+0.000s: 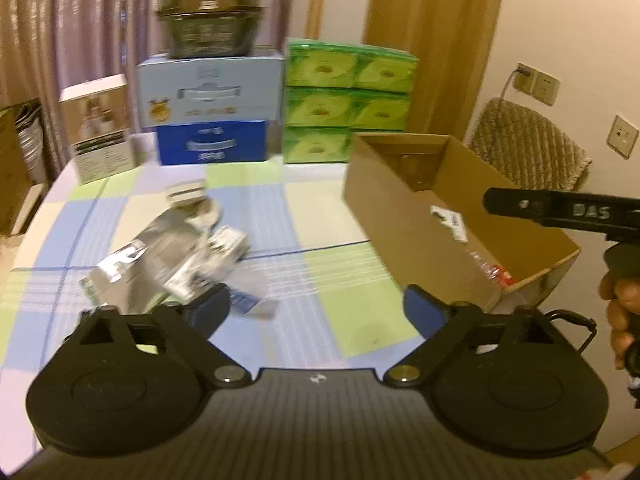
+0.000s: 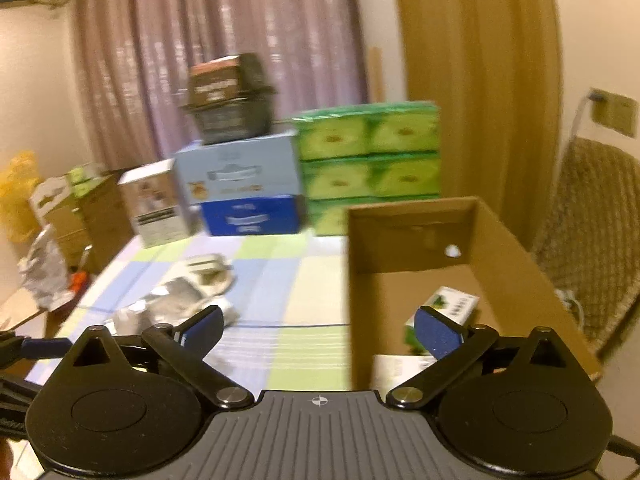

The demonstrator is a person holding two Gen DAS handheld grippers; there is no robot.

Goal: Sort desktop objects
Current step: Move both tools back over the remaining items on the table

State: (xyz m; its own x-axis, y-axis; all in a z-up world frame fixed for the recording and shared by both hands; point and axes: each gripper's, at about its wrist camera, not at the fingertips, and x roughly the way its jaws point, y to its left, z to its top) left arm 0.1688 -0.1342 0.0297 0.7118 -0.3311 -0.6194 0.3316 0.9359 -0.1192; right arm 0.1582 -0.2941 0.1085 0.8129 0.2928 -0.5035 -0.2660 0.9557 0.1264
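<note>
Left wrist view: the left gripper (image 1: 316, 308) hangs over the checked cloth (image 1: 280, 208), its jaws spread wide with nothing between them. Just ahead of its left finger lies a blurred heap of silver packets (image 1: 160, 252) and small white boxes, the things waiting to be sorted. To the right an open carton (image 1: 400, 208) stands on the cloth; a white item and a clear wrapper with red print lie against its inner wall. Part of the right gripper (image 1: 560, 210) juts in from the right edge above the carton, and a hand (image 1: 618, 312) shows below it. Along the far edge of the table stand a white box (image 1: 100, 128), a pale blue box (image 1: 212, 88) stacked on a dark blue box (image 1: 212, 142), a black tub (image 1: 212, 20) on top of those, and a green tissue pack (image 1: 348, 100). Behind them hang a mauve curtain (image 1: 80, 20) and a tan curtain (image 1: 432, 40). A woven chair (image 1: 528, 144) stands past the carton, beside wall sockets (image 1: 536, 84).

Right wrist view: the right gripper (image 2: 318, 328) also stands wide and empty. Its right finger hangs over the open carton (image 2: 516, 264), its left finger over the cloth (image 2: 280, 280); the carton's near wall rises between them. Inside lie a green-and-white box (image 2: 452, 304) and a flat white item. The silver packets (image 2: 176, 300) lie left of the carton, well apart from it. Off the table's left edge stand brown cartons (image 2: 92, 216), crumpled foil and a yellow bag (image 2: 18, 192).
</note>
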